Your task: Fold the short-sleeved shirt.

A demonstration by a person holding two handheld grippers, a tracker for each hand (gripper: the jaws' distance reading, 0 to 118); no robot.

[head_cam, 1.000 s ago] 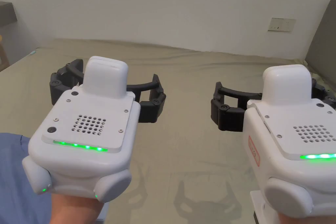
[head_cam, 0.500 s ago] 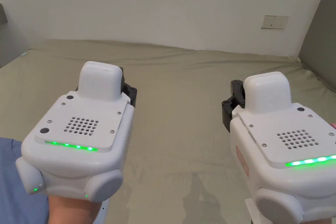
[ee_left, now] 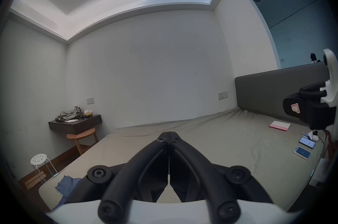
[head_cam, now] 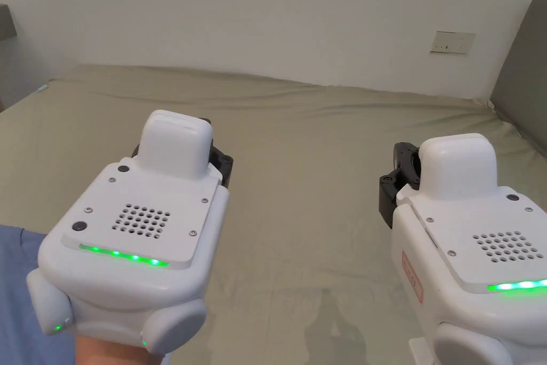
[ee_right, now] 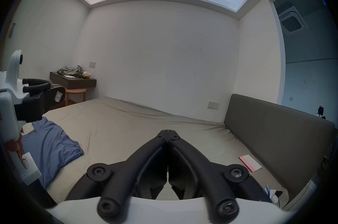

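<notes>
We are finding almost nothing legible: a sticker (ee_right: 58,98) on the left gripper (ee_right: 54,98) is showing what looks like a single letter P, while the red-outlined label (head_cam: 412,277) on the right gripper (head_cam: 398,189) is staying too blurred to read.

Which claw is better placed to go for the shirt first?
Probably the left claw: the shirt lies crumpled on the bed at its side, just beyond it. The right claw is farther away. Both are shut, holding nothing.
</notes>
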